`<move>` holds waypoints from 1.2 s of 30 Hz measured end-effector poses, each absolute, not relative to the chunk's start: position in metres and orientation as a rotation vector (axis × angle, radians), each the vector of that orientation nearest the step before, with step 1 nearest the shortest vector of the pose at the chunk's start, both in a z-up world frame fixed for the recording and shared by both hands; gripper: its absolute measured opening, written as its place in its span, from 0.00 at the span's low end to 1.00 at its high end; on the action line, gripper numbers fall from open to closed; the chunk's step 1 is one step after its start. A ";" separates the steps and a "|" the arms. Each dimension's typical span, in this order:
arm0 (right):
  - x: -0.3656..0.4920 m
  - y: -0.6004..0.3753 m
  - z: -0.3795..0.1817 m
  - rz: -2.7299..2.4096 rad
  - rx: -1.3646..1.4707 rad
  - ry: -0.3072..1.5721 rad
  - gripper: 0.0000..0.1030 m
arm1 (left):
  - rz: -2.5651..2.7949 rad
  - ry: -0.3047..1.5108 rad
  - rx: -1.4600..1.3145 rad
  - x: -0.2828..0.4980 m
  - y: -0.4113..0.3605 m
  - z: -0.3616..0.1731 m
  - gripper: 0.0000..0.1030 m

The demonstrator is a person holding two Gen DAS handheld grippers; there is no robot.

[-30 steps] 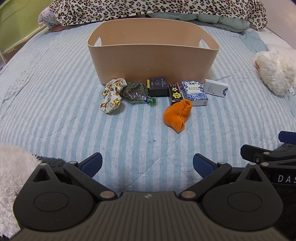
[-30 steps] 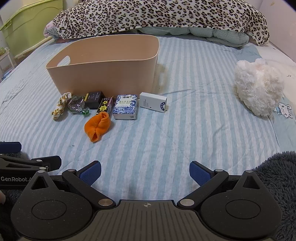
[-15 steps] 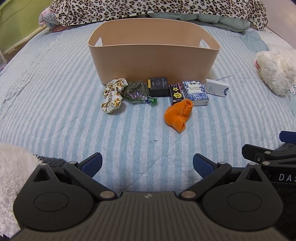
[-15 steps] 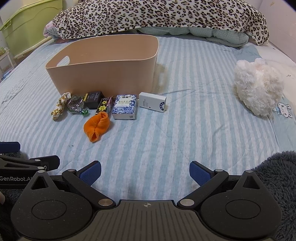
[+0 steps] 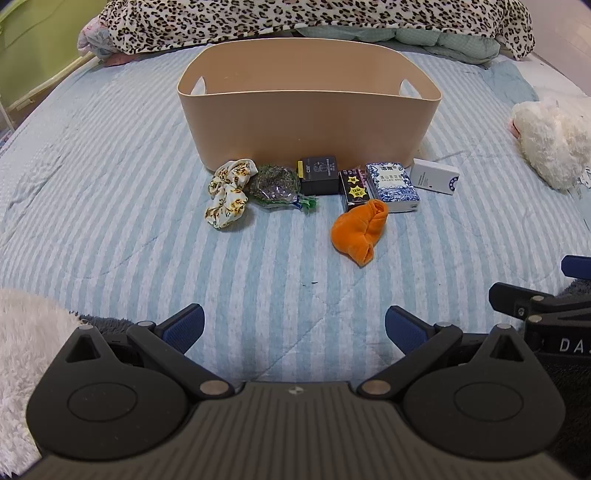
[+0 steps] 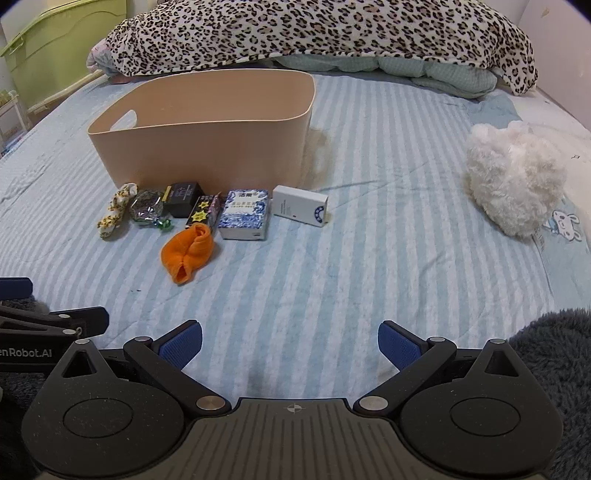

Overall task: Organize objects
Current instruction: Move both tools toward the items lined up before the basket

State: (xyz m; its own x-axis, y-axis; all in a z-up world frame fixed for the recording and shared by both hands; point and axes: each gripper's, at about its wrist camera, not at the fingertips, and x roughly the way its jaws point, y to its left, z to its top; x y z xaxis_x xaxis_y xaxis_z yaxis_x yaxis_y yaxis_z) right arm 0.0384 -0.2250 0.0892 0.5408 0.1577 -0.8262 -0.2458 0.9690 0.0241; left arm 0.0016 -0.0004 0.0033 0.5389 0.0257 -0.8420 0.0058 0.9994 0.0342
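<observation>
A tan bin [image 5: 310,122] [image 6: 207,140] stands on the striped bed. In front of it lies a row: a floral scrunchie [image 5: 227,197] [image 6: 116,214], a foil candy packet [image 5: 275,184] [image 6: 147,210], a black box [image 5: 319,175] [image 6: 183,197], a black box with yellow stars [image 5: 354,188] [image 6: 203,210], a blue-patterned box [image 5: 393,186] [image 6: 245,214] and a white box [image 5: 436,177] [image 6: 301,205]. An orange cloth [image 5: 360,230] [image 6: 188,253] lies nearer me. My left gripper [image 5: 293,326] and right gripper [image 6: 290,341] are open, empty, well short of the objects.
A white plush toy [image 6: 515,177] [image 5: 554,142] lies at the right. A leopard-print blanket [image 6: 317,33] is piled behind the bin. A green container [image 6: 55,48] stands at the far left. Grey fleece [image 6: 557,354] and white fur [image 5: 26,350] lie by the grippers.
Both views have shifted very slightly toward the objects. Both grippers stay open and nothing on the bed has moved.
</observation>
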 end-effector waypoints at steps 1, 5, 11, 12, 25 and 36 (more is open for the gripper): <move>0.039 -0.226 0.089 0.240 -0.098 0.972 1.00 | 0.013 1.001 0.036 0.002 0.000 0.003 1.00; 0.042 -0.227 0.090 0.241 -0.092 0.973 1.00 | 0.017 0.998 0.038 0.004 0.002 0.004 1.00; 0.049 -0.229 0.091 0.234 -0.104 0.961 1.00 | 0.028 0.988 0.029 0.010 0.007 0.005 1.00; 0.051 -0.230 0.091 0.232 -0.106 0.958 1.00 | 0.032 0.984 0.030 0.011 0.009 0.006 1.00; 0.094 -0.231 0.099 0.222 -0.194 0.908 1.00 | 0.080 0.979 0.029 0.050 0.037 0.006 1.00; 0.152 -0.224 0.083 0.255 -0.278 0.939 1.00 | 0.138 1.015 0.080 0.099 0.052 -0.015 1.00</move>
